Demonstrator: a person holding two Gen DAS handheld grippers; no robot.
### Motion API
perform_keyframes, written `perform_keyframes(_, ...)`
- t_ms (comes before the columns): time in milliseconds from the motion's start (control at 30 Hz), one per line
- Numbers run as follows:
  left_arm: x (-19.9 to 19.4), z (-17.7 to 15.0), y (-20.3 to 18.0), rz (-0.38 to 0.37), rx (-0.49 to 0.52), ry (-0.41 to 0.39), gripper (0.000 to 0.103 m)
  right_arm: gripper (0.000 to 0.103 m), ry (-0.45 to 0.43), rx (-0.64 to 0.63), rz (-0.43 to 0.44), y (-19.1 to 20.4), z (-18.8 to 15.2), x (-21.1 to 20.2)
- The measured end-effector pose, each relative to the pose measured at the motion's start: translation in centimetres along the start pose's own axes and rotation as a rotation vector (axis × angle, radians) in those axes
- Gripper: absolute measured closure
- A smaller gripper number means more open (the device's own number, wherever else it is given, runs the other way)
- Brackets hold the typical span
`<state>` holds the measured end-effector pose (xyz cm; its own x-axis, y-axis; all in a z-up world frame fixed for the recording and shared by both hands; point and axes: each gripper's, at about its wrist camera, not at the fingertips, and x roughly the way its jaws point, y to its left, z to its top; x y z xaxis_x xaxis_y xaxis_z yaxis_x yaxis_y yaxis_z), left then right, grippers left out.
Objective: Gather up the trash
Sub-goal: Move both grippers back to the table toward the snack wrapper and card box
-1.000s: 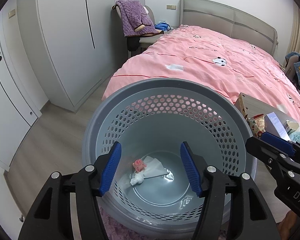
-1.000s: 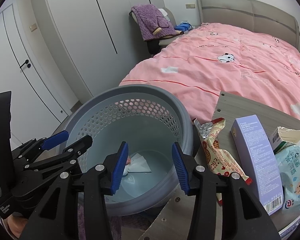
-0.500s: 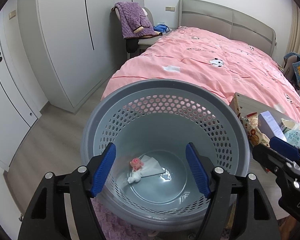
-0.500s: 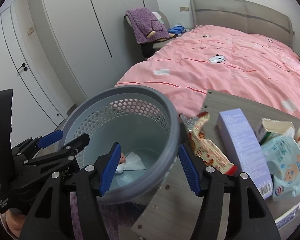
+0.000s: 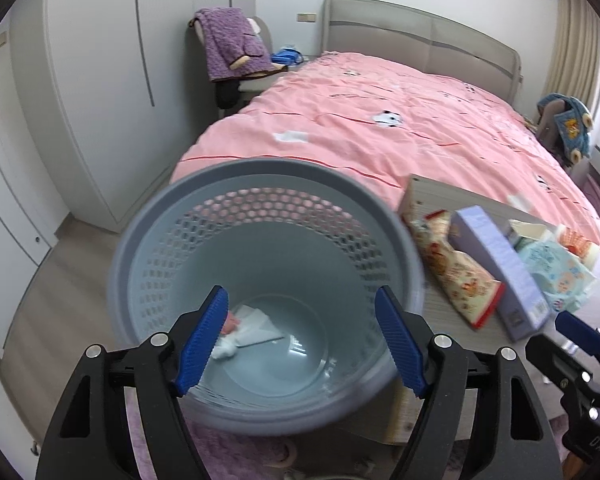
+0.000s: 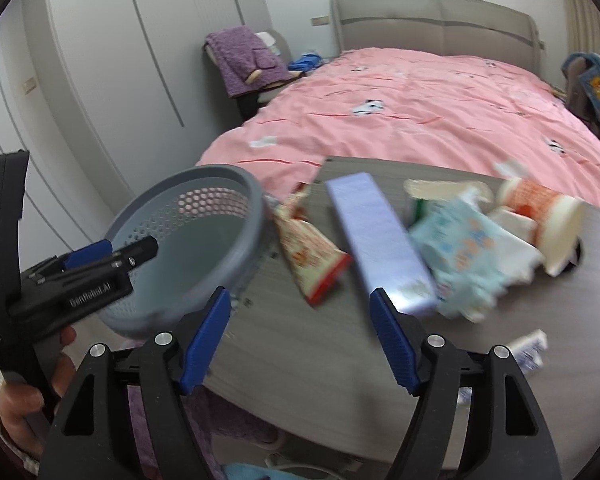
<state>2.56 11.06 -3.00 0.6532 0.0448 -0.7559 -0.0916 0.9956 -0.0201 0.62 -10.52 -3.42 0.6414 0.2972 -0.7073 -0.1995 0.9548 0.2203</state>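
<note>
A grey perforated basket (image 5: 260, 184) stands beside a grey table (image 6: 300, 344). White tissue and a pink scrap (image 5: 240, 330) lie at its bottom. My left gripper (image 5: 300, 340) is open and empty over the basket's near rim. My right gripper (image 6: 300, 336) is open and empty above the table's near part. On the table lie a red-and-cream snack wrapper (image 6: 306, 252), a lilac box (image 6: 378, 240), a pale blue wipes pack (image 6: 468, 256), a paper cup (image 6: 548, 216) and a small carton (image 6: 428, 192). The wrapper (image 5: 456, 276) and box (image 5: 500, 268) also show in the left wrist view.
A pink bed (image 5: 400, 120) lies behind the table and basket. A chair with a purple garment (image 5: 232, 48) stands by the white wardrobe (image 5: 100, 60). A small white-blue wrapper (image 6: 532, 348) lies at the table's right edge. A purple rug (image 5: 236, 456) lies under the basket.
My right gripper has swung right, from over the basket to over the table with the trash. My left gripper has pulled back a little and turned right; its jaws have opened wider.
</note>
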Motion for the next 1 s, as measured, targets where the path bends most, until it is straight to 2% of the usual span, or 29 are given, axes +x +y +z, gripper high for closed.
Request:
perform_keyframes(300, 0.0, -0.4, -5.0, -0.079, 0.034, 0.041, 0.03, 0.032, -0.014, 0.065, -0.044, -4.3, -2.3, -2.4)
perform_keyframes(633, 2.0, 1.9, -9.1, -0.051, 0.046, 0.035, 0.031, 0.032, -0.069, 0.137, -0.035, -8.0, -3.8, -3.9)
perform_keyframes(700, 2.6, 2.2, -10.2, -0.053, 0.054, 0.043, 0.035, 0.032, -0.08, 0.151, -0.032, -8.7, -4.0, -4.3)
perform_keyframes(767, 3.2, 2.5, -11.2, -0.063, 0.072, 0.058, 0.048, 0.032, -0.091, 0.165, -0.035, -9.4, -4.1, -4.5)
perform_keyframes(1000, 5.3, 2.6, -12.9, -0.045, 0.075, 0.104, 0.053, 0.032, -0.1, 0.199, -0.028, -11.1, -4.4, -4.6)
